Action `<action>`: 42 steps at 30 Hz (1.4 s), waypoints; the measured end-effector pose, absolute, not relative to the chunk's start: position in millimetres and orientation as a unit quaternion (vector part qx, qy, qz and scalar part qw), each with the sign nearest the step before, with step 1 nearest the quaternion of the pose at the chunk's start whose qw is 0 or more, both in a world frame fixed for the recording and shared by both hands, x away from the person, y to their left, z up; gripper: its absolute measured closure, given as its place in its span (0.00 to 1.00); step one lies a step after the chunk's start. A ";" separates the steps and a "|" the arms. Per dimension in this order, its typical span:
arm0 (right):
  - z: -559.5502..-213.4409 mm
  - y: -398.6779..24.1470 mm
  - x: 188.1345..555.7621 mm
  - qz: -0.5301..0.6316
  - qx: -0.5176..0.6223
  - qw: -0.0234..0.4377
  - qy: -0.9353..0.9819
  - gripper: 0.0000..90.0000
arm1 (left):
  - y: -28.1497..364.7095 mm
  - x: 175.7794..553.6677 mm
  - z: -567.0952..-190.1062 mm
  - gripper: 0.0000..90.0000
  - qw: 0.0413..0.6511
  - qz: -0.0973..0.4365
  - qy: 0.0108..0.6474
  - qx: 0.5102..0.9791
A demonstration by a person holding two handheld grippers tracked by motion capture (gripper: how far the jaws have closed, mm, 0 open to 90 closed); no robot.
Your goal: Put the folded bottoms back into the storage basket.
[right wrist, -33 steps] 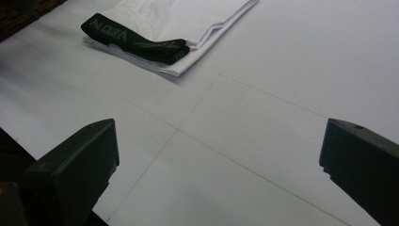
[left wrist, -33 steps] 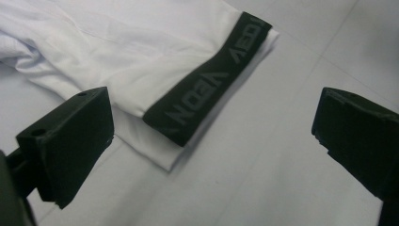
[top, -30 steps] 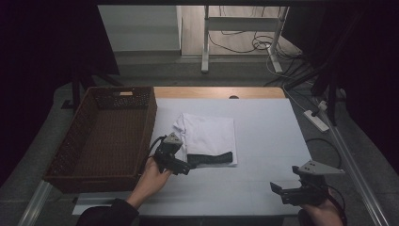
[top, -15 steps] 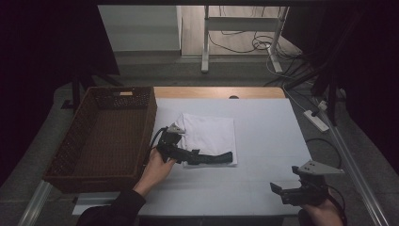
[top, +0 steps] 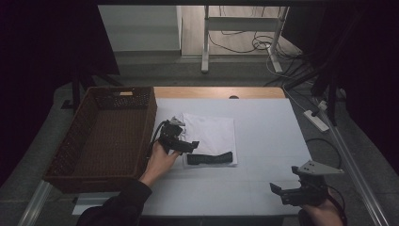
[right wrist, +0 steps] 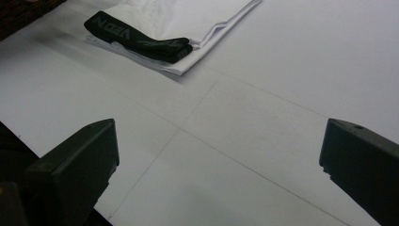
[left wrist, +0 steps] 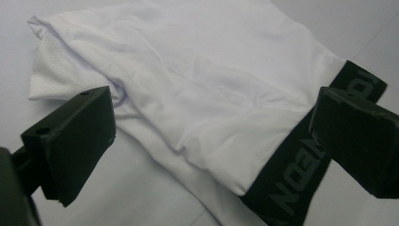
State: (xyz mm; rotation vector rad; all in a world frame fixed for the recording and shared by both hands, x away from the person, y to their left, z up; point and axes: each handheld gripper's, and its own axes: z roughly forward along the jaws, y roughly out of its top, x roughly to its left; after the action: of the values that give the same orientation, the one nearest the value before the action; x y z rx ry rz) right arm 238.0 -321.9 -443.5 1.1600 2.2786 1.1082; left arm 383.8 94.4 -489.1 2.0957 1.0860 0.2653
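Dim room: dark surroundings frame the pale table (top: 263, 122), evenly lit from above. Soft shadows only; no glare. Close black jaws appear slightly blurred in both gripper views.

I am counting one folded white garment (top: 210, 135) with one black waistband (top: 210, 158), lying on one white table (top: 263, 132). One brown wicker basket (top: 101, 136) is sitting at the left. I am holding two grippers: left gripper (top: 183, 145), right gripper (top: 277, 190).

A white table (top: 263, 127) carries a brown wicker basket (top: 101, 136) at its left edge and folded white underwear (top: 211, 134) near the middle.
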 end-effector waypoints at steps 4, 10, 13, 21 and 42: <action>-443.5 -321.9 237.9 0.392 0.409 0.176 0.805 0.00 | 95.5 390.6 -488.6 0.02 0.378 0.102 0.430 0.813; -443.5 -321.9 237.8 0.392 0.409 0.177 0.805 0.00 | 96.7 399.9 -490.5 0.02 0.381 0.097 0.439 0.808; -443.3 -322.2 237.8 0.391 0.410 0.176 0.805 0.00 | 97.9 404.8 -490.9 0.02 0.381 0.096 0.443 0.805; -443.4 -322.3 238.0 0.393 0.411 0.175 0.804 0.00 | 97.7 417.7 -496.4 0.02 0.379 0.091 0.460 0.797; -443.4 -322.8 237.9 0.395 0.409 0.173 0.804 0.00 | 100.1 456.5 -507.1 0.00 0.357 0.103 0.486 0.791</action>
State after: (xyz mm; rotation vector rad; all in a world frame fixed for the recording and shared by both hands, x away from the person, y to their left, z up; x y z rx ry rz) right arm 237.9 -322.8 -443.4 1.1591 2.2810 1.1198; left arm 456.5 100.1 -507.1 2.0415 1.2554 0.2656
